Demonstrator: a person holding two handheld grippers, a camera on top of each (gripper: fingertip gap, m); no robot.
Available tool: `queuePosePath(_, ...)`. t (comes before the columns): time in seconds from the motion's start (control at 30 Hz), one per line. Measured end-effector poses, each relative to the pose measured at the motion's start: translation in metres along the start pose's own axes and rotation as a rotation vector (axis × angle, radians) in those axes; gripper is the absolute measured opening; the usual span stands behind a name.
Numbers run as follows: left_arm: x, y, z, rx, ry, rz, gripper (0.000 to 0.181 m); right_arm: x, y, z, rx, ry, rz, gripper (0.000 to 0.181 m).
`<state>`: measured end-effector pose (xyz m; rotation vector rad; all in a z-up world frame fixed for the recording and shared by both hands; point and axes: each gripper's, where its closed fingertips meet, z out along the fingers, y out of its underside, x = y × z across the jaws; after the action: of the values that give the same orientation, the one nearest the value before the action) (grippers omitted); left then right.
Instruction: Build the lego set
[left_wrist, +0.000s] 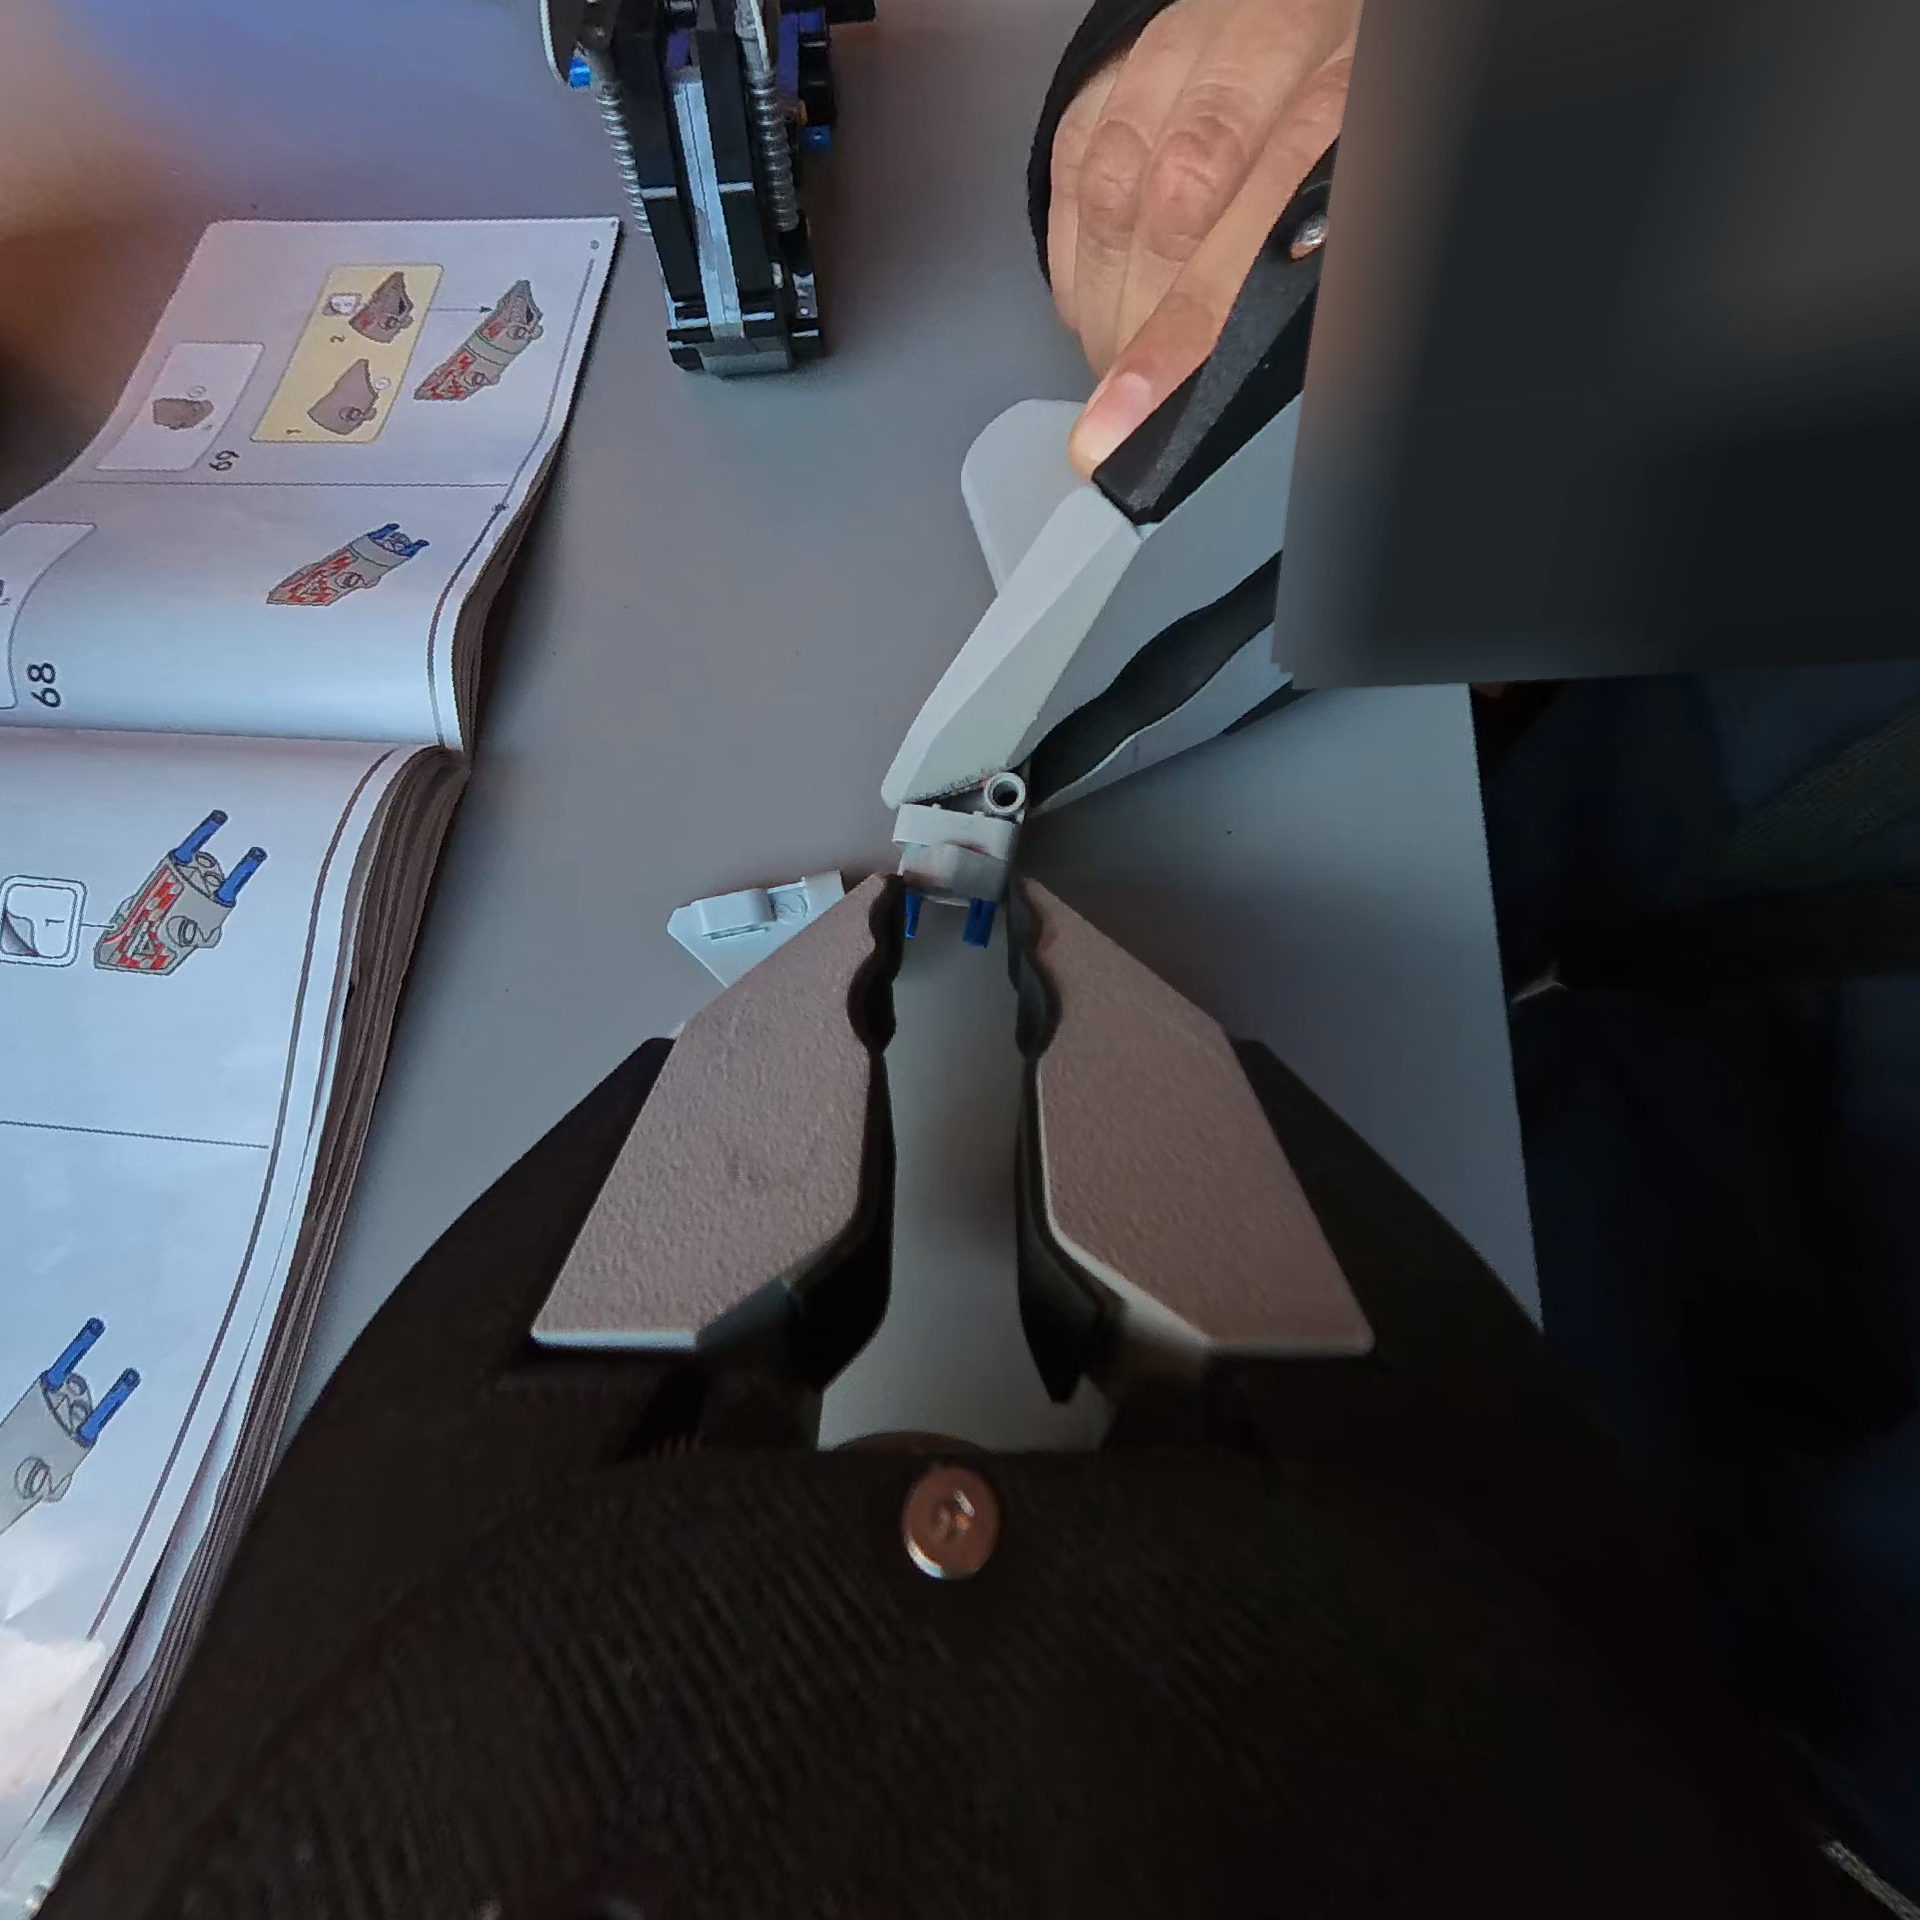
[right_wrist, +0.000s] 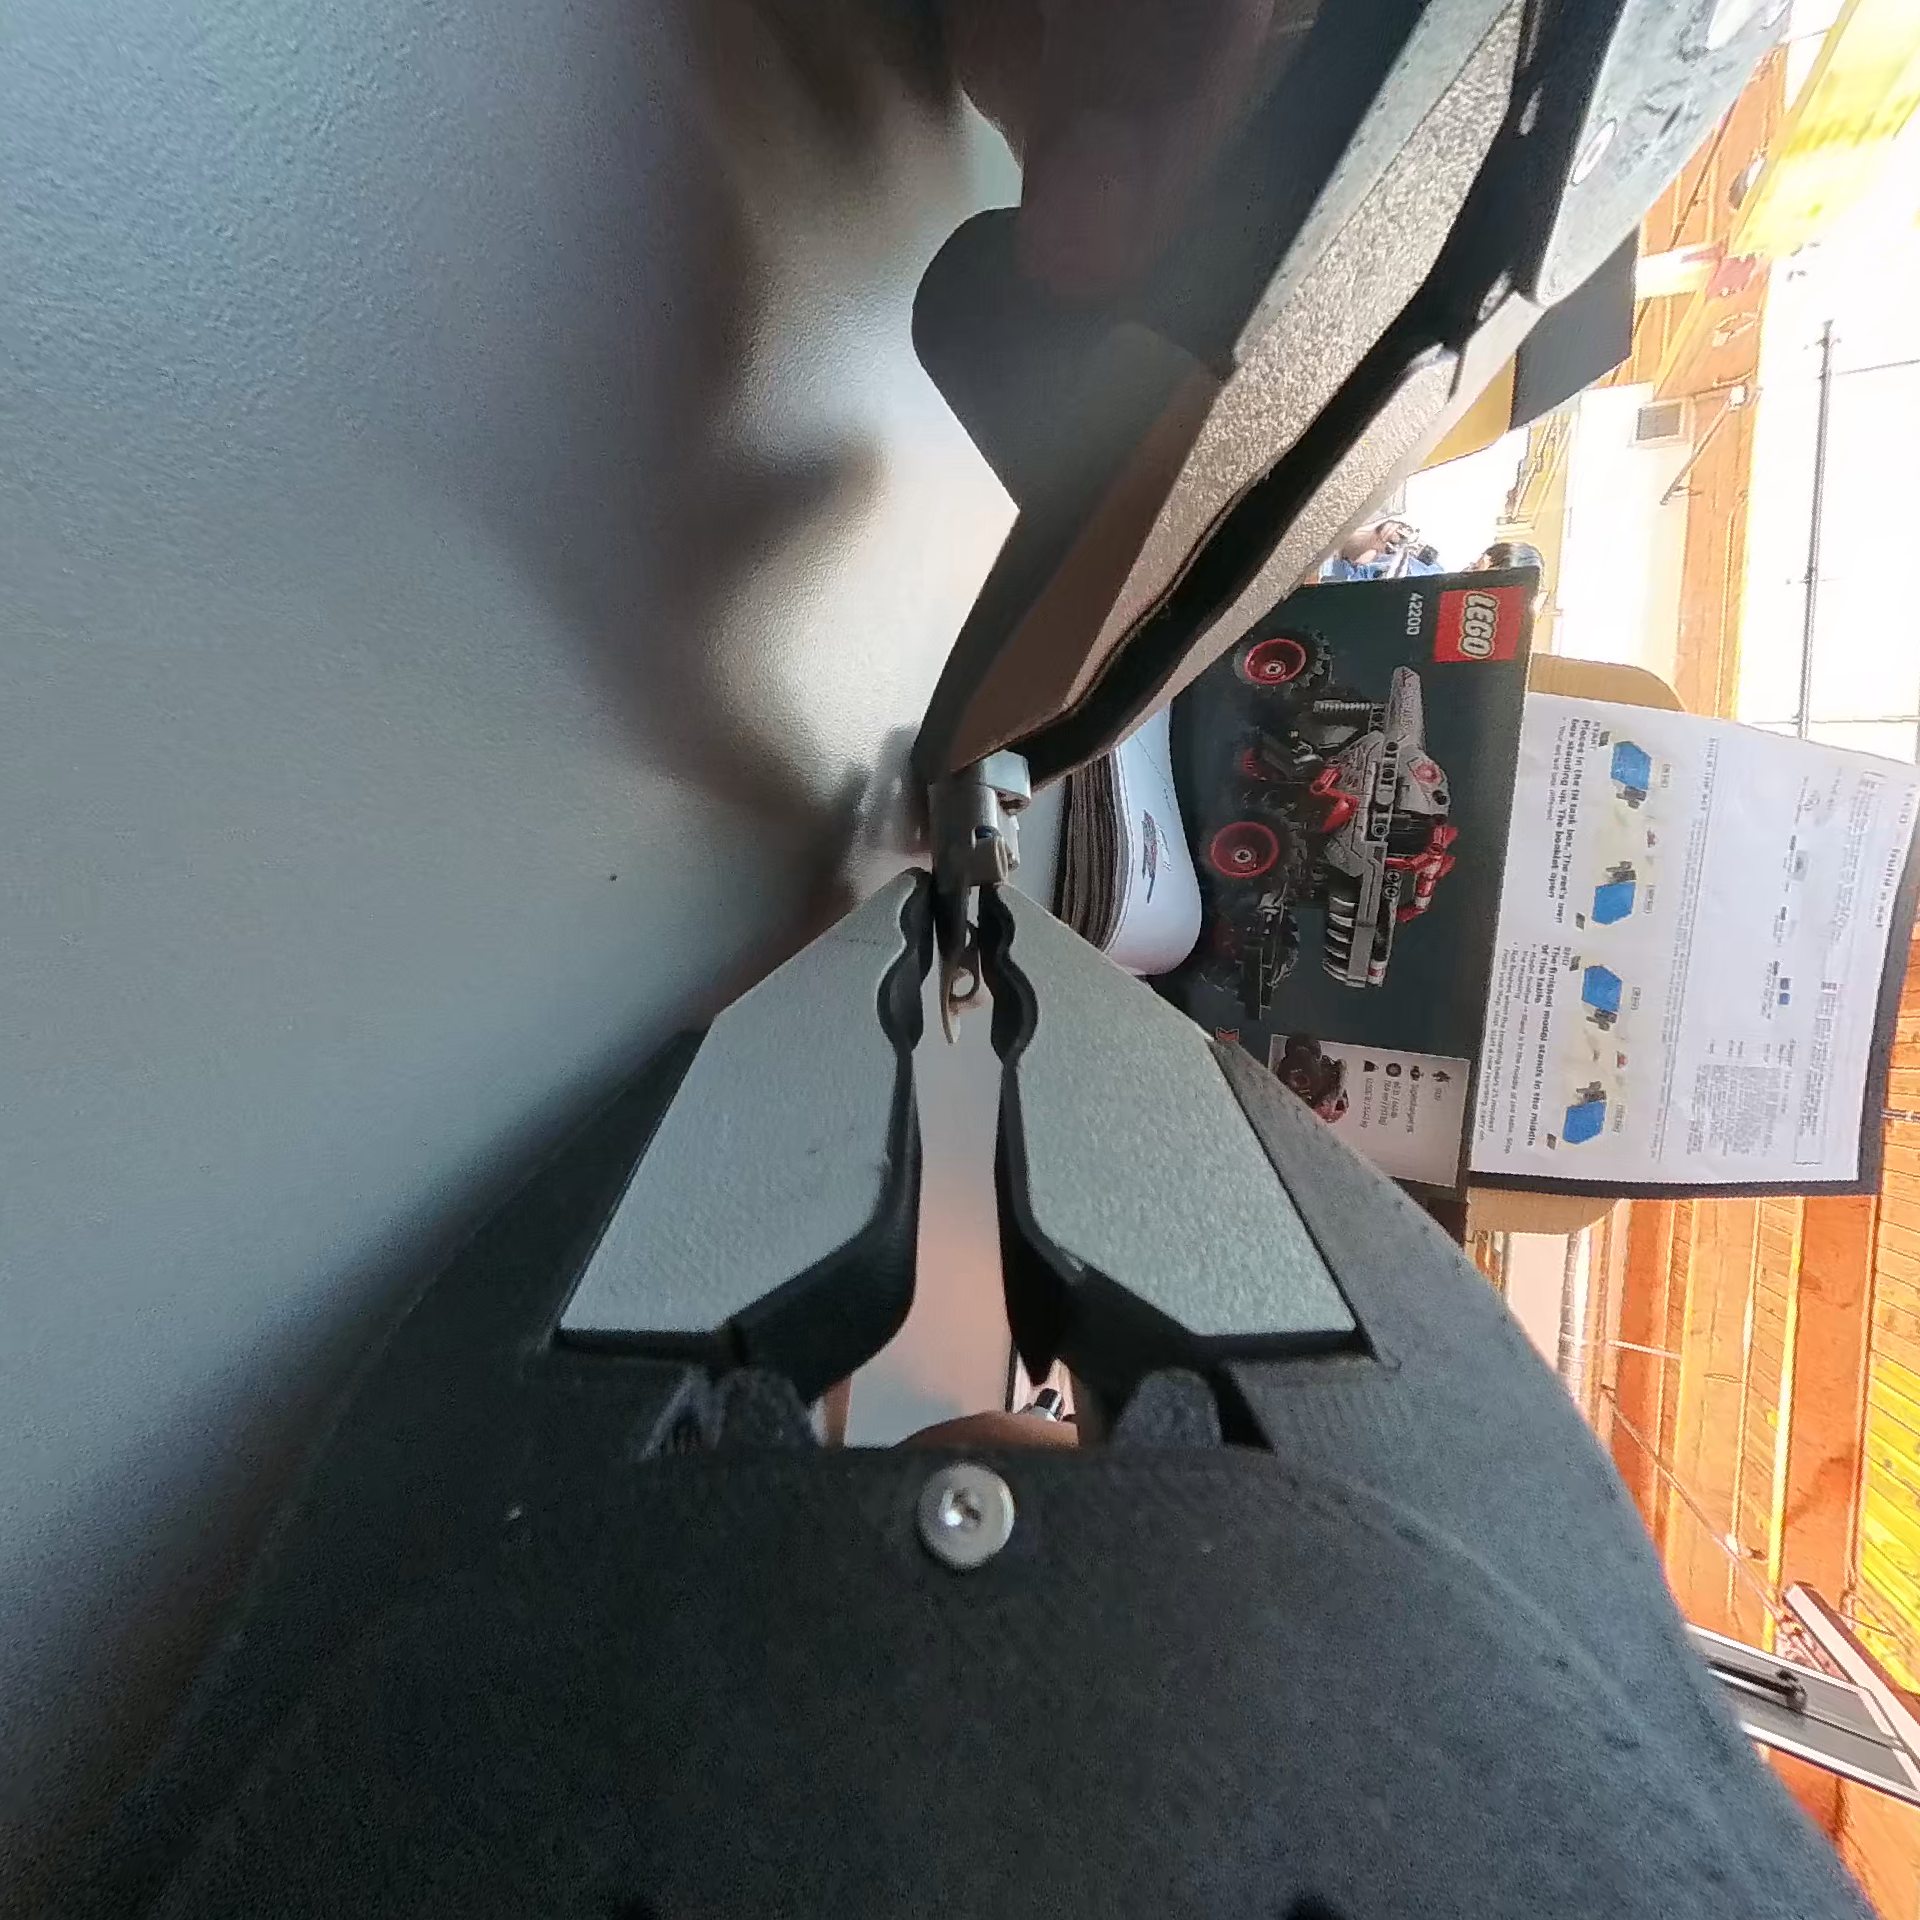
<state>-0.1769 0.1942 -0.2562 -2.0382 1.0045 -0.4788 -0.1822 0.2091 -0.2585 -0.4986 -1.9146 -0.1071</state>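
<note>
A small grey lego piece (left_wrist: 956, 836) with two blue pins (left_wrist: 977, 920) is held above the grey table, caught between both grippers. My left gripper (left_wrist: 954, 899) is closed on its blue-pin end. My right gripper (left_wrist: 940, 795) comes in from the upper right and grips the other end. In the right wrist view, my right gripper (right_wrist: 958, 899) is shut on the thin grey piece (right_wrist: 956, 966). There the left gripper (right_wrist: 961, 769) meets it from above, its tips on the piece's far end. A loose light grey piece (left_wrist: 743, 920) lies on the table just left of my left fingertips.
An open instruction booklet (left_wrist: 260, 727) lies on the left. A black part-built model (left_wrist: 727, 208) stands at the back. A hand (left_wrist: 1164, 208) holds the right gripper. The table edge (left_wrist: 1496, 935) runs on the right. The lego box (right_wrist: 1351, 831) and a printed sheet (right_wrist: 1683, 956) stand behind. Less than 4 cm separates the two grippers' tips.
</note>
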Motion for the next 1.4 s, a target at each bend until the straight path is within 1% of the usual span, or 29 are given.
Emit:
queuePosePath(0.1, 0.0, 0.001, 0.0, -0.004, 0.002, 0.001, 0.016, 0.0, 0.0, 0.0, -0.001, 0.001, -0.006, 0.006)
queuePosePath(0.17, 0.0, -0.002, -0.001, 0.016, -0.001, 0.017, 0.016, 0.002, 0.0, -0.001, 0.01, 0.0, 0.018, 0.006)
queuePosePath(0.23, 0.0, -0.01, -0.006, 0.074, 0.008, 0.01, 0.02, 0.01, 0.002, -0.003, 0.032, 0.014, 0.076, 0.006)
queuePosePath(0.3, -0.002, -0.022, -0.015, 0.175, 0.018, -0.014, 0.026, 0.028, 0.007, -0.009, 0.094, 0.045, 0.206, 0.005)
queuePosePath(0.33, -0.006, -0.027, -0.021, 0.218, 0.012, -0.031, 0.031, 0.039, 0.008, -0.016, 0.158, 0.049, 0.317, 0.005)
queuePosePath(0.37, -0.009, -0.031, -0.026, 0.246, 0.005, -0.047, 0.034, 0.049, 0.006, -0.025, 0.262, 0.018, 0.446, 0.005)
queuePosePath(0.4, -0.012, -0.033, -0.03, 0.266, -0.004, -0.06, 0.035, 0.059, 0.001, -0.038, 0.395, -0.022, 0.555, 0.005)
queuePosePath(0.43, -0.015, -0.034, -0.032, 0.277, -0.012, -0.069, 0.036, 0.074, -0.003, -0.053, 0.537, -0.028, 0.638, 0.004)
queuePosePath(0.5, -0.016, -0.035, -0.033, 0.283, -0.016, -0.079, 0.036, 0.1, -0.004, -0.08, 0.809, -0.003, 0.743, 0.004)
queuePosePath(0.53, -0.013, -0.037, -0.032, 0.289, -0.005, -0.075, 0.036, 0.107, -0.004, -0.088, 0.907, -0.015, 0.784, 0.004)
queuePosePath(0.63, -0.008, -0.037, -0.03, 0.274, -0.024, -0.04, 0.035, 0.114, -0.004, -0.101, 1.08, -0.095, 0.89, 0.004)
queuePosePath(0.77, -0.004, -0.037, -0.03, 0.269, -0.03, -0.014, 0.033, 0.113, -0.011, -0.105, 1.171, -0.176, 0.93, 0.004)
queuePosePath(0.83, -0.002, -0.036, -0.029, 0.259, -0.034, -0.001, 0.033, 0.112, -0.013, -0.105, 1.184, -0.196, 0.94, 0.005)
queuePosePath(0.9, 0.0, -0.034, -0.027, 0.246, -0.038, 0.009, 0.033, 0.111, -0.016, -0.105, 1.202, -0.257, 0.992, 0.005)
queuePosePath(0.93, 0.001, -0.033, -0.026, 0.239, -0.037, 0.011, 0.033, 0.109, -0.017, -0.101, 1.174, -0.321, 1.059, 0.005)
queuePosePath(1.03, -0.001, -0.031, -0.024, 0.223, -0.05, 0.015, 0.034, 0.096, -0.02, -0.088, 1.05, -0.633, 1.296, 0.004)
queuePosePath(1.1, -0.004, -0.03, -0.025, 0.227, -0.059, 0.007, 0.034, 0.092, -0.019, -0.077, 0.983, -0.726, 1.427, 0.004)
queuePosePath(1.3, -0.009, -0.03, -0.026, 0.243, -0.063, -0.009, 0.034, 0.062, -0.022, -0.056, 0.732, -0.889, 1.492, 0.004)
queuePosePath(1.4, -0.006, -0.035, -0.029, 0.277, -0.048, 0.012, 0.037, 0.048, -0.028, -0.053, 0.649, -0.952, 1.474, 0.004)
